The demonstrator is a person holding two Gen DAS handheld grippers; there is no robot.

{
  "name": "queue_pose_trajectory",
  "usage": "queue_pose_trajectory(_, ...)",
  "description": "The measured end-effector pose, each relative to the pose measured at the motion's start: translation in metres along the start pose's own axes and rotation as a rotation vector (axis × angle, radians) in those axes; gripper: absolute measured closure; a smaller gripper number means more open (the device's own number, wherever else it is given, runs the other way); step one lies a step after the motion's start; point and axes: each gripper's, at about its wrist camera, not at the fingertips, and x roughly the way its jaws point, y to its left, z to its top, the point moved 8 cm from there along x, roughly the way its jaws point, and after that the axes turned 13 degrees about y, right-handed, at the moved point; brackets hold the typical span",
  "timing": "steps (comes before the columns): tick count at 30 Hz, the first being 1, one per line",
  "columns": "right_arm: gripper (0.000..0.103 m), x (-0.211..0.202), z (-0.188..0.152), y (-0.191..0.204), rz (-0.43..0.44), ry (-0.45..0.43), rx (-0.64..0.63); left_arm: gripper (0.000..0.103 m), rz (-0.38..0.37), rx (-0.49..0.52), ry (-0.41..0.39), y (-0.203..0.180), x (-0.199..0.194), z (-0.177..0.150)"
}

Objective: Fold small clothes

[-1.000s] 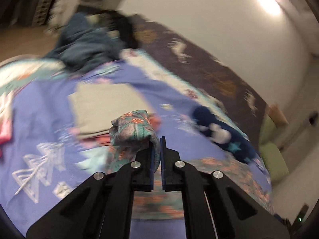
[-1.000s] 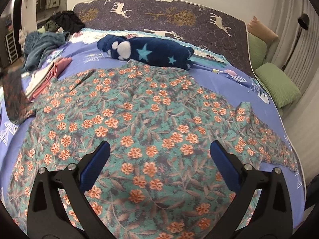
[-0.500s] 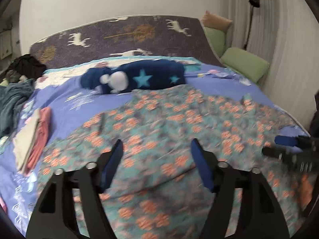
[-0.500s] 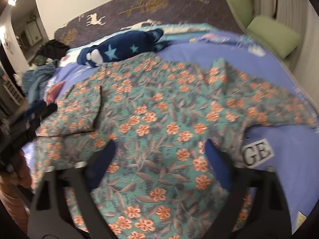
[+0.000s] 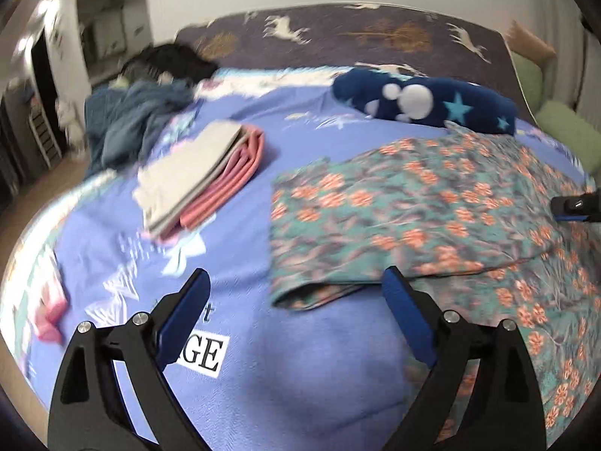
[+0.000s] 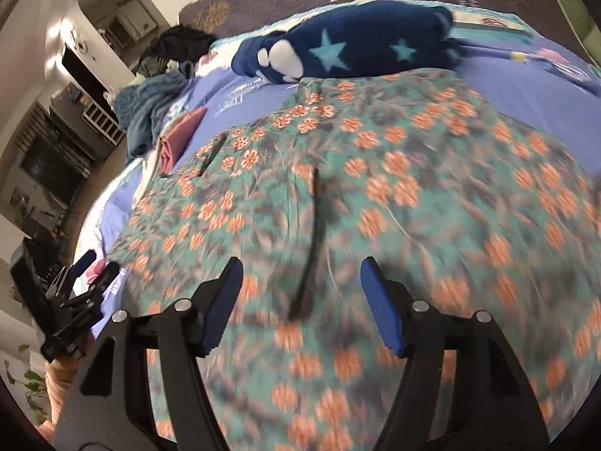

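A teal garment with orange flowers point(image 5: 413, 210) lies spread on the blue bedsheet point(image 5: 263, 368), its left part folded over onto the body. It fills the right wrist view point(image 6: 375, 195). My left gripper point(image 5: 296, 300) is open and empty, just in front of the garment's folded left edge. My right gripper point(image 6: 300, 289) is open and empty, low over the garment's middle, above a dark crease. The right gripper's tip shows at the right edge of the left wrist view point(image 5: 574, 206). The left gripper shows at the left of the right wrist view point(image 6: 82, 282).
A folded stack of beige and pink clothes point(image 5: 199, 176) lies left of the garment. A navy plush blanket with stars point(image 5: 424, 101) lies near the headboard. A heap of dark and blue clothes point(image 5: 139, 112) sits at the far left. Green pillows point(image 5: 563, 131) lie at right.
My left gripper let go of the floral fabric, opened and swung back towards the left of the garment. The garment's left part now lies folded over. My right gripper moved lower over the cloth.
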Motion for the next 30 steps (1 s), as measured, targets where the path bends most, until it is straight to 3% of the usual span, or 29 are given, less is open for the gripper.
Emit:
queue_pose_trajectory(4, 0.031, 0.017, 0.023, 0.006, -0.054, -0.028, -0.051, 0.010, -0.052, -0.056, 0.042, 0.013, 0.014, 0.005)
queue_pose_trajectory(6, 0.037, 0.022, 0.031, 0.012, -0.070, -0.053, -0.066, 0.010, -0.062, -0.059, 0.051, 0.015, 0.017, 0.005)
queue_pose_trajectory(8, 0.089, 0.026, 0.033, 0.020, -0.062, -0.047, -0.089, 0.010, -0.068, -0.056, 0.052, 0.015, 0.018, 0.003)
queue_pose_trajectory(9, 0.096, 0.026, 0.033, 0.026, -0.057, -0.035, -0.107, 0.010, -0.068, -0.053, 0.050, 0.014, 0.019, 0.001)
queue_pose_trajectory(12, 0.098, -0.002, 0.038, 0.038, -0.010, -0.117, -0.116, 0.010, -0.082, -0.045, 0.026, 0.010, 0.013, 0.001)
queue_pose_trajectory(16, 0.098, -0.058, 0.049, 0.045, 0.020, -0.235, -0.121, 0.008, -0.200, 0.002, -0.018, -0.012, -0.006, 0.000)
queue_pose_trajectory(19, 0.098, -0.083, 0.055, 0.042, 0.007, -0.274, -0.115, 0.005, -0.118, 0.078, -0.023, -0.027, -0.003, 0.002)
queue_pose_trajectory(22, 0.098, -0.099, 0.057, 0.028, -0.009, -0.296, -0.077, 0.005, -0.053, 0.128, 0.024, -0.038, 0.012, 0.002)
queue_pose_trajectory(26, 0.098, -0.115, 0.048, 0.003, -0.011, -0.314, -0.004, 0.005, 0.005, 0.074, 0.078, -0.027, 0.025, 0.007)
queue_pose_trajectory(30, 0.098, -0.127, 0.037, -0.032, -0.044, -0.330, 0.066, 0.005, 0.016, 0.015, 0.071, -0.014, 0.024, 0.010)
